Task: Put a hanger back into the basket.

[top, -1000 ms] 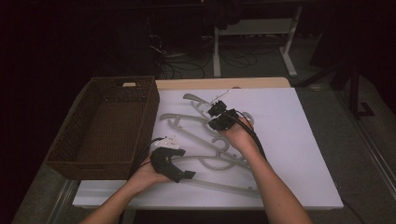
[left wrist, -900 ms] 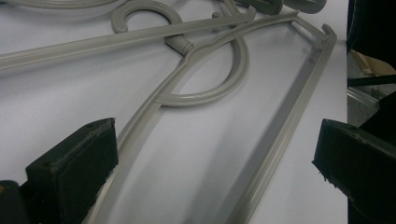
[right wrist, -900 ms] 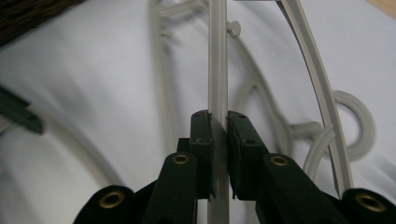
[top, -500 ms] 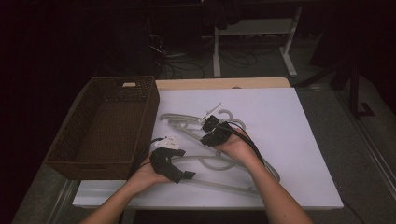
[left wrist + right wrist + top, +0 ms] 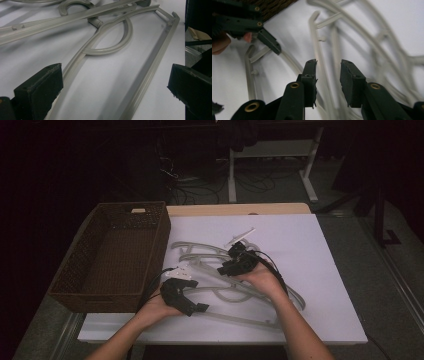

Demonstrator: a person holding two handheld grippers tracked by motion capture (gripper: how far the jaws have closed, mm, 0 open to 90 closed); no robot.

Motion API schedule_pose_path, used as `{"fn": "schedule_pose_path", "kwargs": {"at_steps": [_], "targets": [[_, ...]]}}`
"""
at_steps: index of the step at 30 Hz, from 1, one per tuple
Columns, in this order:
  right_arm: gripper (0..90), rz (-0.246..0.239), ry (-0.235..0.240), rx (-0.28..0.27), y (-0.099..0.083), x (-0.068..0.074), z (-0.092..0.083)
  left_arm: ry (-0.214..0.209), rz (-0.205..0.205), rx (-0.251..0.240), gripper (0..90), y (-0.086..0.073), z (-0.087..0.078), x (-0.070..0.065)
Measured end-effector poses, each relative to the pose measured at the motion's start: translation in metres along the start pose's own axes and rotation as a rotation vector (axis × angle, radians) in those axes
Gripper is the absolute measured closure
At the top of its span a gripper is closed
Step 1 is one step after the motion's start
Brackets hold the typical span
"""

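Grey hangers [image 5: 220, 270] lie under the part-open right gripper [image 5: 231, 264], unheld.

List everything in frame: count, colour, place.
Hangers: a tangled pile, exact count unclear, at least three; grey plastic; centre of the white sheet, between the two hands.
Basket: one; dark brown wicker; left side of the table, nothing visible inside.
White sheet: one; white; covers most of the table.
Table: one; light wood edge showing at the far side.
Desk frame: one; white legs; on the floor behind the table, cables around it.
Left gripper: one; black; near front edge, jaws wide apart, straddling a hanger's lower bar and arm, not gripping.
Right gripper: one; black; over the pile, jaws have just been opening, a hanger bar seen between them, unpressed.
Forearms: two; come in from the bottom.
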State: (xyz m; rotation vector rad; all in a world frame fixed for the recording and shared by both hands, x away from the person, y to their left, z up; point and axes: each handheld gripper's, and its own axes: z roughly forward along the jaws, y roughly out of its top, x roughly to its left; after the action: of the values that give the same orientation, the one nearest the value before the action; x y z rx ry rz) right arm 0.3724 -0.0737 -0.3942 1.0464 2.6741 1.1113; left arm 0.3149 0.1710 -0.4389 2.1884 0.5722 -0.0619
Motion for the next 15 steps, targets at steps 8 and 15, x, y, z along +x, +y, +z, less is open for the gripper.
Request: {"fn": "schedule_pose_path", "kwargs": {"at_steps": [8,15], "targets": [[60.2,0.079,-0.08,-0.05,-0.026,-0.035,-0.033,-0.003,-0.003,0.006,0.0,-0.001,0.001,0.001],[58.4,0.144,-0.134,-0.046,-0.061,-0.062,-0.053,-0.01,-0.006,0.004,0.0,0.001,0.0,0.001]]}}
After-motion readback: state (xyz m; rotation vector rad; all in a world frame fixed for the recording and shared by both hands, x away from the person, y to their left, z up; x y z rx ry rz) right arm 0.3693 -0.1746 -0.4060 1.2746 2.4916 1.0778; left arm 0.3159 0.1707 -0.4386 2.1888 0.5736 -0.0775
